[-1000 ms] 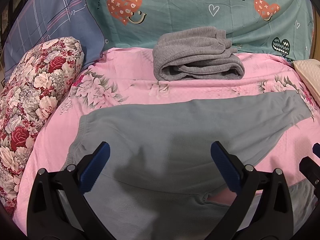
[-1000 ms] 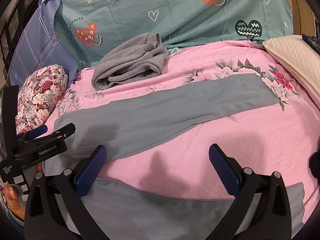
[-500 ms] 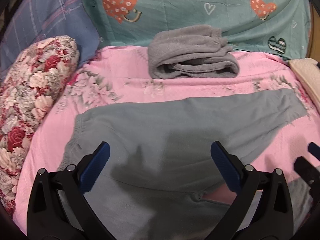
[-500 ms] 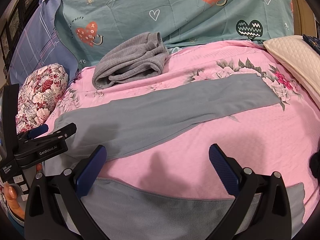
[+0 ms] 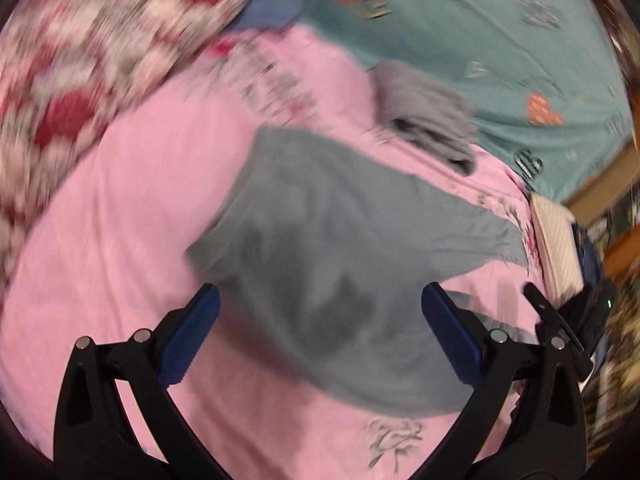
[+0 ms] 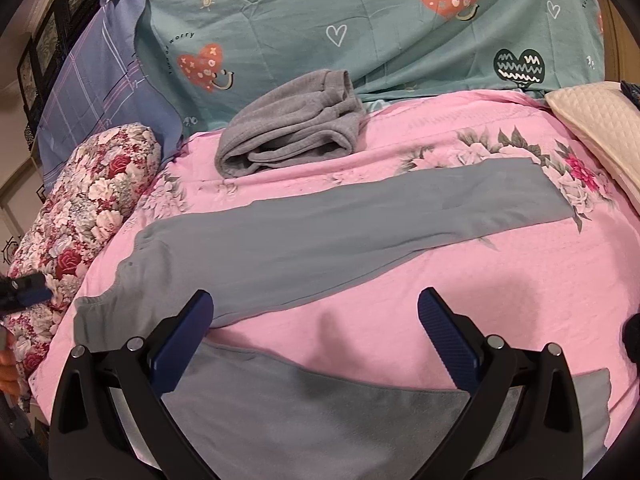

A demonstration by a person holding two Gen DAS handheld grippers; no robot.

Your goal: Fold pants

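Observation:
Grey-blue pants (image 6: 320, 236) lie spread flat on the pink floral bedspread (image 6: 460, 292), one leg reaching to the right, the other leg (image 6: 340, 412) along the near edge. My right gripper (image 6: 316, 320) hovers open above the gap between the two legs, holding nothing. In the blurred, tilted left wrist view, the pants (image 5: 340, 248) lie ahead with their waistband end at the left. My left gripper (image 5: 320, 320) is open over that end, empty. The right gripper's tip (image 5: 556, 320) shows at the left view's right edge.
A folded grey garment (image 6: 292, 136) lies at the back by the teal heart-print cover (image 6: 360, 20). A floral pillow (image 6: 80, 208) sits left, a blue plaid pillow (image 6: 100, 92) behind it, a cream quilted pillow (image 6: 600, 128) right. A hand (image 6: 8, 364) shows at the left edge.
The left gripper has swung left and tilted sharply, blurring its view; it has nearly left the right wrist view. The right gripper has held still. The pants have not moved.

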